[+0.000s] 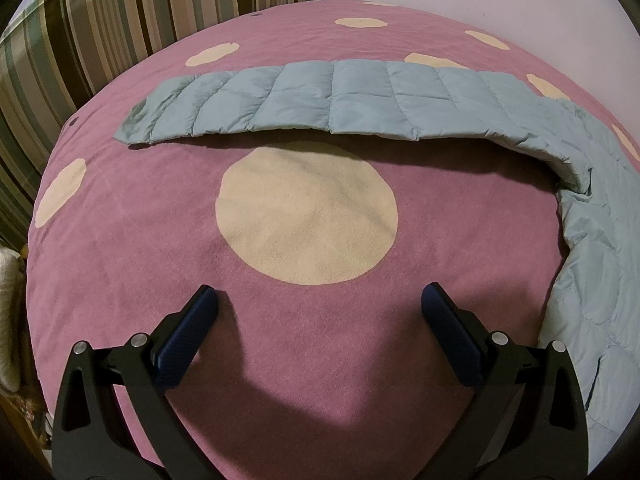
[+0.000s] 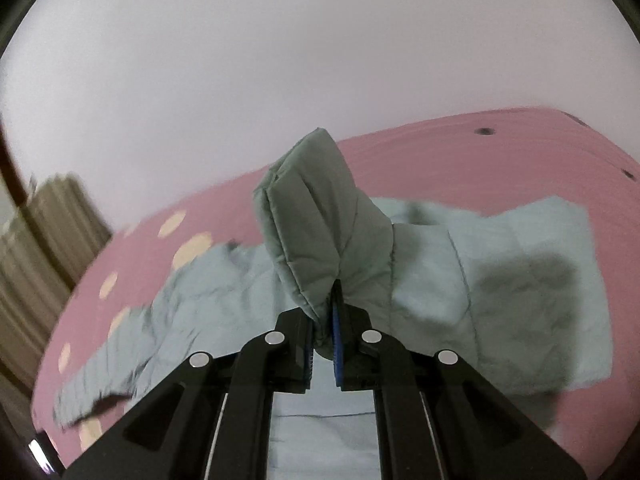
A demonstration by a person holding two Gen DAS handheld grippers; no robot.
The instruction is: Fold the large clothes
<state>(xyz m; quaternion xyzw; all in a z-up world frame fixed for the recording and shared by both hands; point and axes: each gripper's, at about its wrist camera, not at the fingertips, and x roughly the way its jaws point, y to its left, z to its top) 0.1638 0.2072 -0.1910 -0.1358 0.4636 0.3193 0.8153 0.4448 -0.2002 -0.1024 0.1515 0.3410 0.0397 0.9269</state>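
A pale blue quilted jacket (image 1: 340,100) lies on a pink bedspread (image 1: 120,248) with cream dots. In the left wrist view one sleeve stretches flat across the far side, and the body runs down the right edge. My left gripper (image 1: 320,312) hovers open over the bedspread, near a large cream dot, with nothing between its fingers. In the right wrist view my right gripper (image 2: 324,340) is shut on a bunched fold of the jacket (image 2: 316,240), which stands lifted above the rest of the garment (image 2: 520,280) spread below.
A striped cushion or headboard (image 1: 120,20) stands at the far left of the bed. A pale wall (image 2: 320,60) rises behind the bed. The right wrist view is blurred along its left side, where a beige curtain (image 2: 40,248) shows.
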